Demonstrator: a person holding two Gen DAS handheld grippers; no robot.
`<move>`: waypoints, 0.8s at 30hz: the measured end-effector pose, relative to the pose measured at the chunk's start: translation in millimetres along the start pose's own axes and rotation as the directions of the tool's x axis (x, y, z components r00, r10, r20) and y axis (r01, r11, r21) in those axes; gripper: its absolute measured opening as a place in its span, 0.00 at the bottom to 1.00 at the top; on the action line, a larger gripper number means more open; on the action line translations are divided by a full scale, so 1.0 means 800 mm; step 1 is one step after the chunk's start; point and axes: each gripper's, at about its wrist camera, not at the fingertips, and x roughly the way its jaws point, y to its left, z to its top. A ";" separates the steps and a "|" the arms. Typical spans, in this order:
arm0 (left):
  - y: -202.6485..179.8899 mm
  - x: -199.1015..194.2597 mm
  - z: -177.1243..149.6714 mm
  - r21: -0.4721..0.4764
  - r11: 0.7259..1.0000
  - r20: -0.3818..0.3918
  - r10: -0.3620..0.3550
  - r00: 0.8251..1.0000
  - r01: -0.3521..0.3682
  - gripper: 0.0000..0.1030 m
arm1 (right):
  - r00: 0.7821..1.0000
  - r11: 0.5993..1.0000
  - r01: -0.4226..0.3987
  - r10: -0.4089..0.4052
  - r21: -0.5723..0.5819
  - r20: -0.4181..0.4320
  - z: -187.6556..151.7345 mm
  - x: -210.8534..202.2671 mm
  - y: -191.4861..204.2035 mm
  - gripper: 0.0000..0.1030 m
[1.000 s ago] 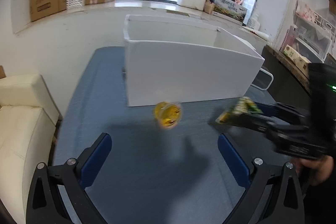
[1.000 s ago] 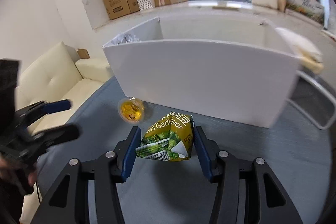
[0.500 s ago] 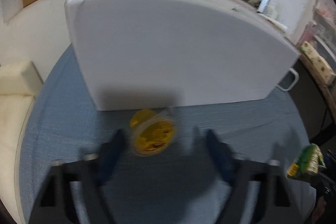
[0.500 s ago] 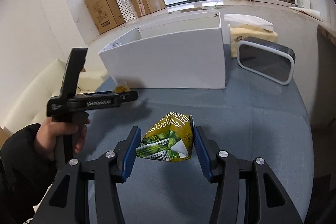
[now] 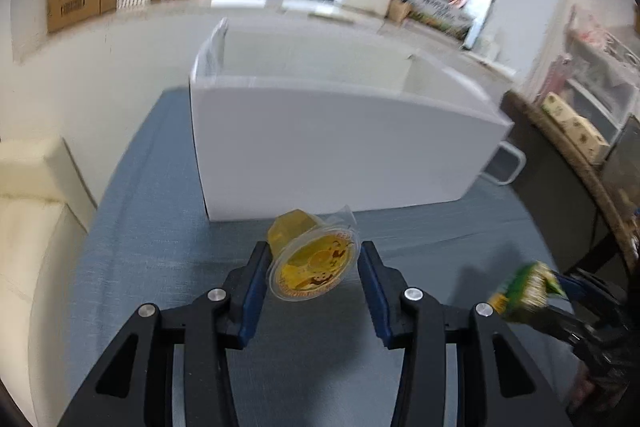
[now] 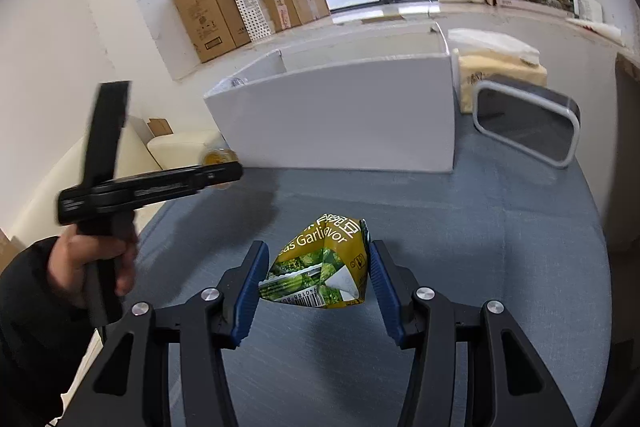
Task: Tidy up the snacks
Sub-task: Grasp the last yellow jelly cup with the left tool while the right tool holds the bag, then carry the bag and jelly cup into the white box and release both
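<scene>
My left gripper is shut on a yellow jelly cup, tilted with its foil lid facing me, held above the blue table in front of the white box. The cup also shows small in the right wrist view. My right gripper is shut on a green garlic-pea snack packet, held above the table. The packet shows blurred in the left wrist view. The white box stands open-topped at the back of the table.
A grey bin with a white rim lies right of the box, with a tissue pack behind it. A cream sofa stands left of the table. Cardboard boxes line the windowsill. A dark cabinet stands right.
My left gripper has closed on the jelly cup and lifted it. My right gripper has pulled back from the box, still holding the packet.
</scene>
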 end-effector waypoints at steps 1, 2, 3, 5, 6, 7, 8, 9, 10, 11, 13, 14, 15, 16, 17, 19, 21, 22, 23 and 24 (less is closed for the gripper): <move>-0.004 -0.010 0.002 0.009 1.000 0.012 -0.009 1.000 0.009 0.48 | 1.000 1.000 -0.001 0.001 -0.001 0.006 0.002 0.000 0.001 0.54; -0.008 -0.020 0.006 0.017 1.000 0.024 -0.019 1.000 0.019 0.48 | 1.000 1.000 -0.004 0.004 0.001 0.013 0.006 -0.001 0.001 0.54; -0.012 -0.030 0.010 0.022 0.999 0.038 -0.031 0.999 0.030 0.48 | 1.000 1.000 -0.007 0.007 0.003 0.021 0.012 -0.002 0.002 0.54; -0.021 -0.052 0.023 0.036 0.998 0.070 -0.052 0.996 0.050 0.48 | 0.999 1.000 -0.004 0.004 -0.004 0.047 0.027 -0.005 0.004 0.54; -0.023 -0.060 0.028 0.043 0.998 0.084 -0.056 0.995 0.053 0.48 | 0.998 1.000 -0.005 0.005 -0.007 0.057 0.035 -0.007 0.004 0.54; -0.026 -0.069 0.035 0.055 0.997 0.101 -0.062 0.993 0.057 0.48 | 0.997 1.000 -0.007 0.008 -0.010 0.073 0.045 -0.009 0.005 0.54; -0.028 -0.075 0.042 0.062 0.996 0.110 -0.066 0.992 0.059 0.48 | 0.996 1.000 -0.007 0.008 -0.017 0.090 0.056 -0.012 0.006 0.54; -0.030 -0.080 0.053 0.071 0.996 0.122 -0.066 0.990 0.057 0.48 | 0.995 1.000 -0.002 0.004 -0.027 0.102 0.065 -0.014 0.008 0.54; -0.029 -0.084 0.059 0.075 0.996 0.128 -0.065 0.990 0.055 0.48 | 0.993 0.999 0.007 -0.002 -0.040 0.116 0.078 -0.016 0.009 0.54; -0.028 -0.087 0.067 0.079 0.996 0.134 -0.058 0.989 0.048 0.48 | 0.992 0.999 0.013 -0.006 -0.050 0.130 0.090 -0.018 0.010 0.54; -0.027 -0.084 0.088 0.070 0.997 0.137 -0.040 0.990 0.030 0.48 | 0.988 0.998 0.021 -0.011 -0.064 0.157 0.113 -0.020 0.012 0.54; -0.025 -0.084 0.096 0.064 0.998 0.142 -0.036 0.989 0.027 0.48 | 0.985 0.997 0.026 -0.013 -0.070 0.173 0.124 -0.022 0.013 0.54; -0.025 -0.080 0.109 0.061 0.998 0.150 -0.029 0.988 0.020 0.48 | 0.981 0.997 0.034 -0.019 -0.075 0.192 0.136 -0.023 0.014 0.54; -0.025 -0.077 0.117 0.061 0.998 0.153 -0.026 0.988 0.016 0.48 | 0.979 0.996 0.037 -0.021 -0.076 0.201 0.147 -0.021 0.015 0.54; -0.025 -0.071 0.127 0.062 0.998 0.153 -0.024 0.988 0.015 0.48 | 0.979 0.997 0.036 -0.021 -0.074 0.200 0.158 -0.018 0.013 0.54; -0.025 -0.055 0.149 0.058 0.998 0.147 -0.010 0.989 0.001 0.48 | 0.979 0.997 0.039 -0.024 -0.072 0.201 0.178 -0.008 0.011 0.54; -0.025 -0.040 0.164 0.053 0.999 0.136 -0.004 0.991 -0.003 0.48 | 0.980 0.996 0.051 -0.036 -0.076 0.194 0.192 0.002 0.007 0.54; -0.024 -0.033 0.172 0.050 0.999 0.135 0.000 0.991 -0.006 0.48 | 0.981 0.995 0.061 -0.045 -0.081 0.190 0.199 0.009 0.005 0.54; -0.024 -0.027 0.176 0.054 0.998 0.130 0.009 0.991 -0.017 0.48 | 0.981 0.994 0.068 -0.052 -0.082 0.185 0.204 0.014 0.003 0.54; -0.024 -0.018 0.182 0.056 0.998 0.126 0.024 0.992 -0.031 0.48 | 0.982 0.994 0.072 -0.057 -0.080 0.179 0.208 0.021 -0.001 0.54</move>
